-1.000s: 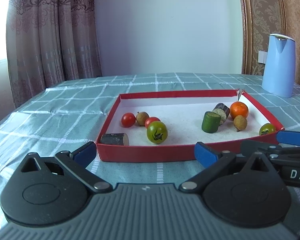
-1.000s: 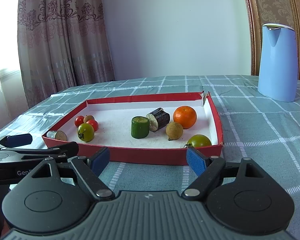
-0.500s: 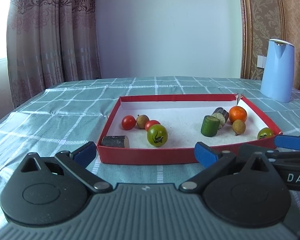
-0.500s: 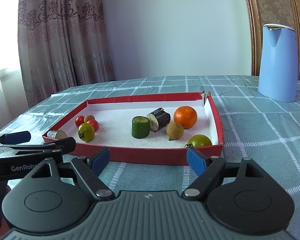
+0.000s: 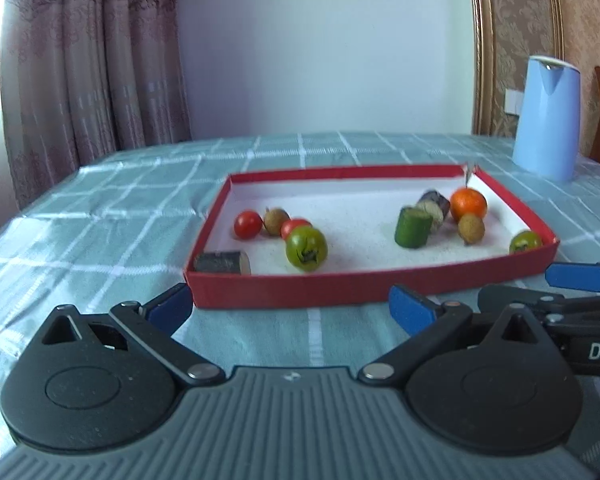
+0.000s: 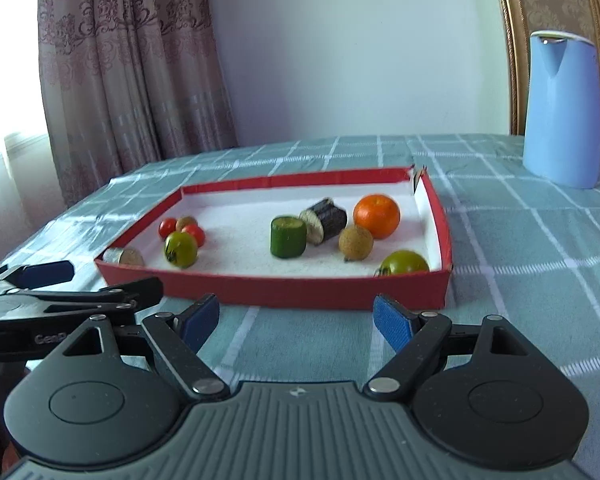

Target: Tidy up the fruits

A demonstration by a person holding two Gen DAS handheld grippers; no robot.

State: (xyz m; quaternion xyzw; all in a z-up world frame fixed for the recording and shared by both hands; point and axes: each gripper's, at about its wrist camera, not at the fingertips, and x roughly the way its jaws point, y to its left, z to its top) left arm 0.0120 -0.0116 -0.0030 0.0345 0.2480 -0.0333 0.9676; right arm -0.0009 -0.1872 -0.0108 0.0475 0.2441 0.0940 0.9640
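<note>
A red tray (image 5: 332, 292) with a white floor is sitting on the checked tablecloth (image 5: 100, 216), just ahead of both grippers, and all the fruit is lying inside it. The left gripper (image 5: 290, 306) is hovering in front of the tray's near wall, its blue pads spread wide with nothing between them and touching nothing. The right gripper (image 6: 296, 316) is waiting the same way beside it, jaws released and empty, facing the right half of the tray.

In the left part of the tray, a red tomato (image 5: 247, 224), a brown longan (image 5: 276, 221) and a second red tomato (image 5: 296, 226) are clustering together, with a green tomato (image 5: 306, 248) just in front of them. A short log-like piece (image 5: 222, 262) is lying in the near left corner against the wall.

In the right part, a green cylinder (image 6: 288, 237) is standing upright, touching or nearly touching a dark cylinder (image 6: 326, 220) lying on its side. An orange (image 6: 377, 216) is sitting near the far right corner, another longan (image 6: 355, 242) is resting just in front of it, and a second green tomato (image 6: 405, 263) is lying in the near right corner, closest to the right gripper.

A blue jug (image 6: 562, 108) is standing on the cloth well behind the tray on the right.
</note>
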